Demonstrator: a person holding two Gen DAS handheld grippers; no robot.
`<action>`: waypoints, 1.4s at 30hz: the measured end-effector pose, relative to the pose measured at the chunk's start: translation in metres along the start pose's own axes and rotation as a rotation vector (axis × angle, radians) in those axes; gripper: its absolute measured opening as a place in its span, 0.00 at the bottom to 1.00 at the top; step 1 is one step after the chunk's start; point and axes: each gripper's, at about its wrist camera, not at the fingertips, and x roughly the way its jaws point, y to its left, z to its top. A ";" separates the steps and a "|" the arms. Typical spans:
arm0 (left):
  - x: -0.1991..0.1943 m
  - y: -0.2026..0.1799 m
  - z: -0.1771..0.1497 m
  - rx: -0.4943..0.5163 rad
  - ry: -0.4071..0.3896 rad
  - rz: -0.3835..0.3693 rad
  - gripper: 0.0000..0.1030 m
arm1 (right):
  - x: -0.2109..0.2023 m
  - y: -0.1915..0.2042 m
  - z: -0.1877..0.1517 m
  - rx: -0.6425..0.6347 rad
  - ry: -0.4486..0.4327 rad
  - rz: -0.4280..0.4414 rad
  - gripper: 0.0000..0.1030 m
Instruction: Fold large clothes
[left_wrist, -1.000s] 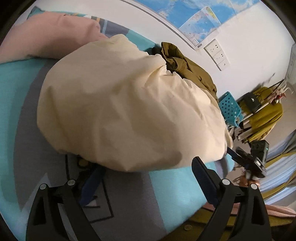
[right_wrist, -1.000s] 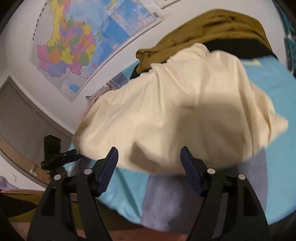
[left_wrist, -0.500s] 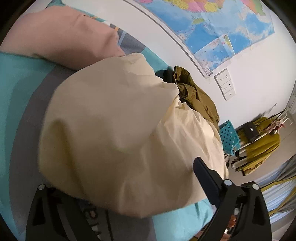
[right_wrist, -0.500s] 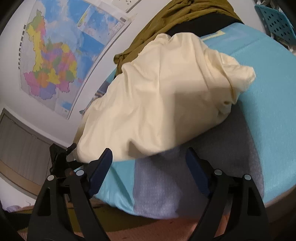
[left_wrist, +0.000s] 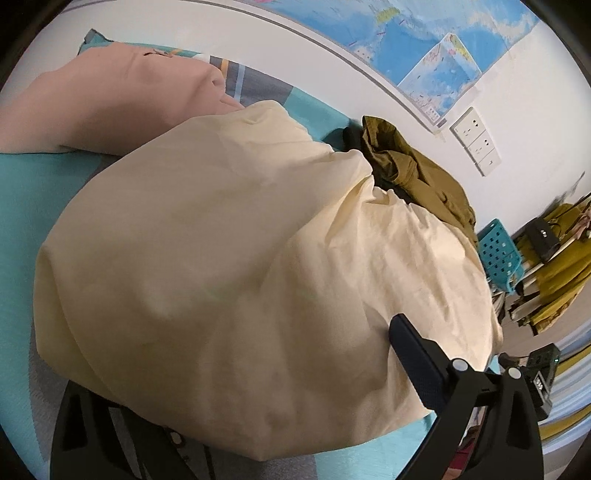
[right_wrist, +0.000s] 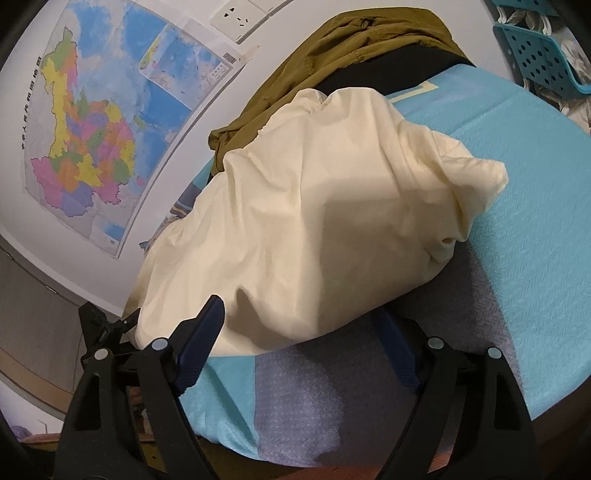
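Note:
A large cream garment (left_wrist: 240, 266) lies in a loose heap on the teal and grey bed (left_wrist: 22, 192); it also shows in the right wrist view (right_wrist: 314, 221). My left gripper (left_wrist: 258, 410) is open at the garment's near edge. The cloth drapes over its left finger and hides it; the right finger (left_wrist: 417, 365) lies on top of the cloth. My right gripper (right_wrist: 299, 350) is open at the garment's other near edge, its left finger (right_wrist: 199, 343) against the hem and its right finger (right_wrist: 397, 354) partly under the cloth.
A pink garment (left_wrist: 110, 99) lies at the bed's far left. An olive garment (left_wrist: 417, 177) is piled against the wall, also visible in the right wrist view (right_wrist: 332, 48). A teal perforated basket (left_wrist: 498, 254) and clutter stand beyond the bed. A map (right_wrist: 110, 110) hangs on the wall.
Both grippers have moved in toward the cream garment's near edges. The cloth now covers my left gripper's left finger, and my right gripper's fingers have reached the hem.

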 end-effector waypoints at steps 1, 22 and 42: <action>0.000 -0.001 -0.001 0.005 -0.002 0.010 0.93 | 0.000 0.001 0.000 -0.007 0.004 -0.004 0.78; 0.002 0.002 0.001 0.029 -0.011 -0.004 0.93 | 0.006 0.002 0.012 -0.008 -0.019 -0.070 0.84; 0.013 -0.002 0.012 0.048 -0.017 -0.002 0.94 | 0.061 0.030 0.033 -0.071 0.013 0.091 0.85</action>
